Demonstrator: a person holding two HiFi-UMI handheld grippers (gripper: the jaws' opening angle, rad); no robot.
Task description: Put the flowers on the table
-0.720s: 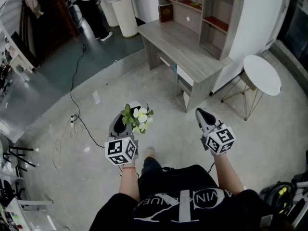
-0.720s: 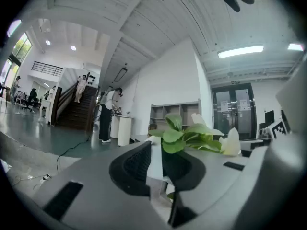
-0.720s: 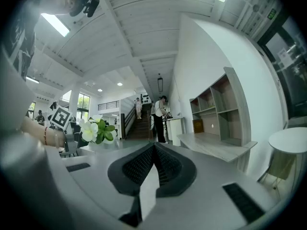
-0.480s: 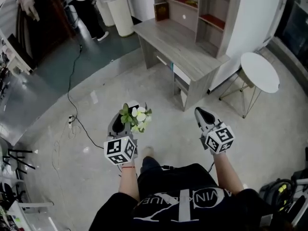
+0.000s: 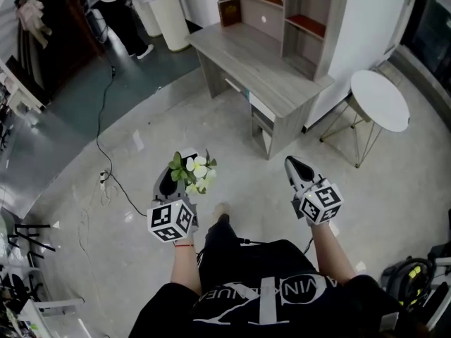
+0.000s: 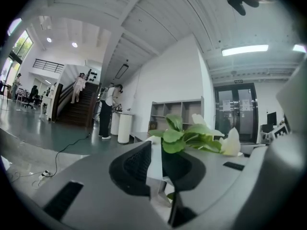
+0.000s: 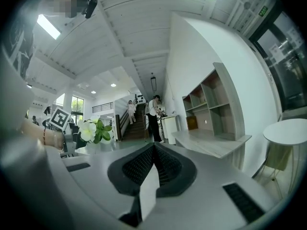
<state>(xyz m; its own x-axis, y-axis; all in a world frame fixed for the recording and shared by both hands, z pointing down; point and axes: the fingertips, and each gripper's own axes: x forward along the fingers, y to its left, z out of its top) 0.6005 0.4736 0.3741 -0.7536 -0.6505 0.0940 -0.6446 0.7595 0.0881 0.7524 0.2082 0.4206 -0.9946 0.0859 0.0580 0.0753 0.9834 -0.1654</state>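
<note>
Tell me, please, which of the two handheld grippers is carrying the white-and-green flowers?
The left gripper: its jaws are closed on the base of the white-and-green flowers, whereas the right gripper has its jaws together with nothing between them.

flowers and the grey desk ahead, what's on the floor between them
Nothing: in the head view only bare grey floor lies between the flowers in the left claw and the desk.

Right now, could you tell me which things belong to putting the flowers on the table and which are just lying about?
Job: flowers, shut in the left gripper; wooden desk or round white table, whichever is meant.
Lying about: floor cable; shelf unit; empty right gripper, shut.
</note>
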